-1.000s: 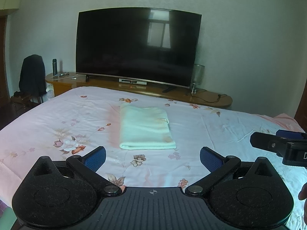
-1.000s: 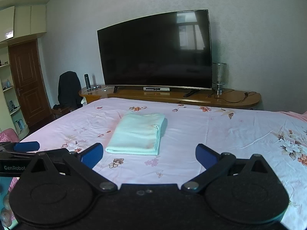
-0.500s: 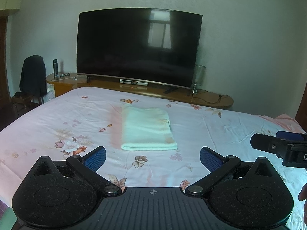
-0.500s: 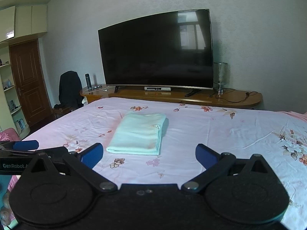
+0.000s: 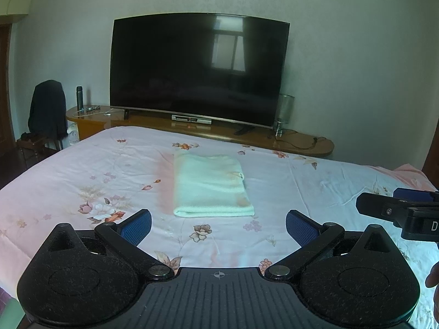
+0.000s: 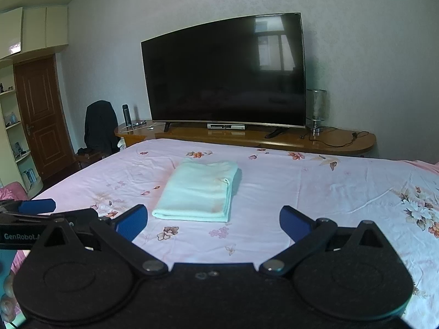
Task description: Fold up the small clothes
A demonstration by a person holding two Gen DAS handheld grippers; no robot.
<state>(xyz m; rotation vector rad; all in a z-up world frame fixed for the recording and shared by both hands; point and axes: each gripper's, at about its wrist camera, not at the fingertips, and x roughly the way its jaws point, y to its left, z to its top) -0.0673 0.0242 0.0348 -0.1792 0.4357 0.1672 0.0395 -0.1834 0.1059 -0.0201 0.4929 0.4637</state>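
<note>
A pale green cloth (image 5: pixel 210 185) lies folded into a neat rectangle in the middle of the bed (image 5: pixel 82 170); in the right wrist view the same cloth (image 6: pixel 197 190) sits a little left of centre. My left gripper (image 5: pixel 218 223) is open, its blue pads wide apart, hovering short of the cloth's near edge and holding nothing. My right gripper (image 6: pixel 212 220) is open too, equally short of the cloth and holding nothing. Each view catches the other gripper at its side: the right gripper (image 5: pixel 397 208) at the right edge, the left gripper (image 6: pixel 30 211) at the left edge.
The pink floral bed sheet (image 6: pixel 329 192) spreads all around the cloth. Beyond the bed's far edge stands a low wooden bench (image 5: pixel 274 137) with a big dark TV (image 5: pixel 197 68), a glass lamp (image 6: pixel 315 109) and a bottle (image 5: pixel 79 97). A chair with a dark jacket (image 5: pixel 48 109) and a door (image 6: pixel 41 115) are at the left.
Both views have shifted very slightly; the cloth appears a touch further right in each. Cloth shape and open jaws are unchanged.
</note>
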